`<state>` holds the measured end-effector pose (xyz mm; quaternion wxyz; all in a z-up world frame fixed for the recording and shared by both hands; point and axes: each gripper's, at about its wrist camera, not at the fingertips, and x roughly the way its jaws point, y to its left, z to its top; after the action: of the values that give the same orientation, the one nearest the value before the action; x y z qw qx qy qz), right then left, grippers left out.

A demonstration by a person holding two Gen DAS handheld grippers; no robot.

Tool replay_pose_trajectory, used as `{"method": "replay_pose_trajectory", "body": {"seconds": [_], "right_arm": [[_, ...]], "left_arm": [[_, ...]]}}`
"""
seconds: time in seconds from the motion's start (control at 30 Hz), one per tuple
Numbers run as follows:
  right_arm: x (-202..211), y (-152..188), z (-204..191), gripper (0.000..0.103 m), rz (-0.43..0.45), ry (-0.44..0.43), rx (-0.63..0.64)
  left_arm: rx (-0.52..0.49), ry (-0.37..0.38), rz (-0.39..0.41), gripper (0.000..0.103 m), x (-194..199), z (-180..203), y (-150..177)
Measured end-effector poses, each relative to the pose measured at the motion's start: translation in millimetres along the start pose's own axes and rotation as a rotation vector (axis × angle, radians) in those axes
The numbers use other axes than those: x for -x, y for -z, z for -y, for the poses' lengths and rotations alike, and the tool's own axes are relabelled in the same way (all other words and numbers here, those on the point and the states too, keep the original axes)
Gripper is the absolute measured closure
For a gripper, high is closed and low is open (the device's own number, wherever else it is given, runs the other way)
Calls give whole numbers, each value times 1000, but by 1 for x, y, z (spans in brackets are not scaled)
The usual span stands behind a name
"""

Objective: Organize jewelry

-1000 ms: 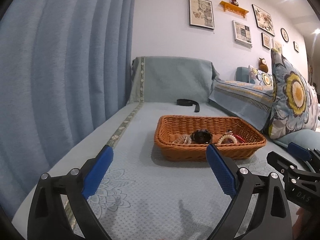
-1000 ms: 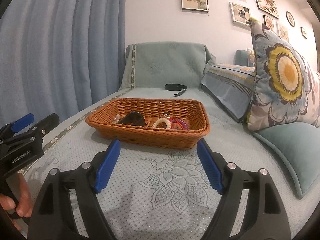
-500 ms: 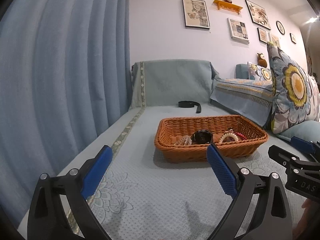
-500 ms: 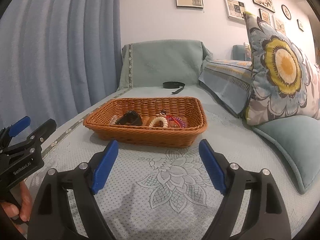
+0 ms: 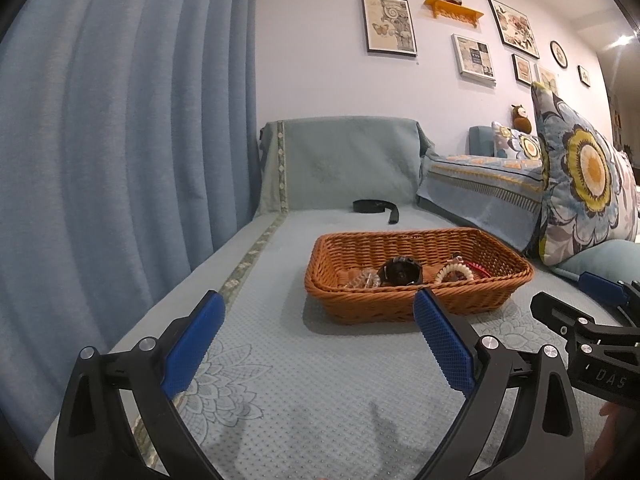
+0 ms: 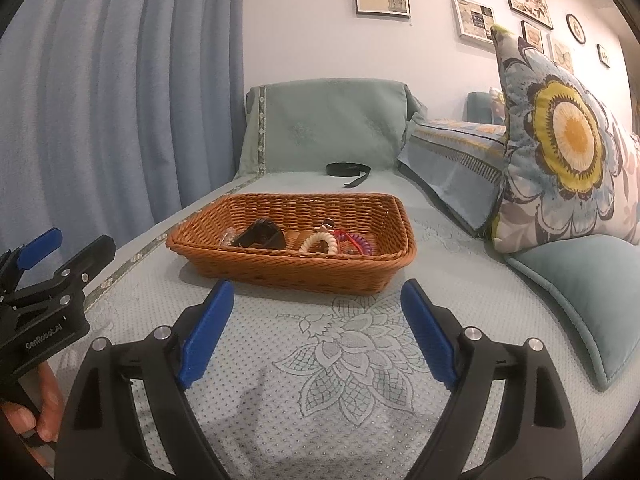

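"GenRobot.AI" read on the left gripper [image 6: 44, 252] at frame left; "DAS" showed on the right gripper [image 6: 316, 300]. Both stood wide open, empty, the right's jaws having just opened. The wicker basket [image 6: 304, 270] of jewelry sat mid-frame, bare sofa cover [image 6: 360, 360] before it.

The left gripper [image 5: 318, 312] is hovering wide open and empty over the sofa cover [image 5: 280, 360]; a wicker basket [image 5: 400, 304] at one o'clock is holding a watch [image 5: 400, 272] and bead bracelets [image 5: 452, 273], the right gripper [image 5: 576, 304] showing at three o'clock
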<state>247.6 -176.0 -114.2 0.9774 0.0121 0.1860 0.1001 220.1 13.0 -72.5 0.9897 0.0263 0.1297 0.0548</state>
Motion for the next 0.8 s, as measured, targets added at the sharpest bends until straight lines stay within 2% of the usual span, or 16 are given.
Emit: {"method": "replay_pose_trajectory", "body": {"seconds": [0.8], "right_arm": [[-1,-1,1,22,-7,0,-9]], "left_arm": [[-2,5,1,11,0,3,-1]]}}
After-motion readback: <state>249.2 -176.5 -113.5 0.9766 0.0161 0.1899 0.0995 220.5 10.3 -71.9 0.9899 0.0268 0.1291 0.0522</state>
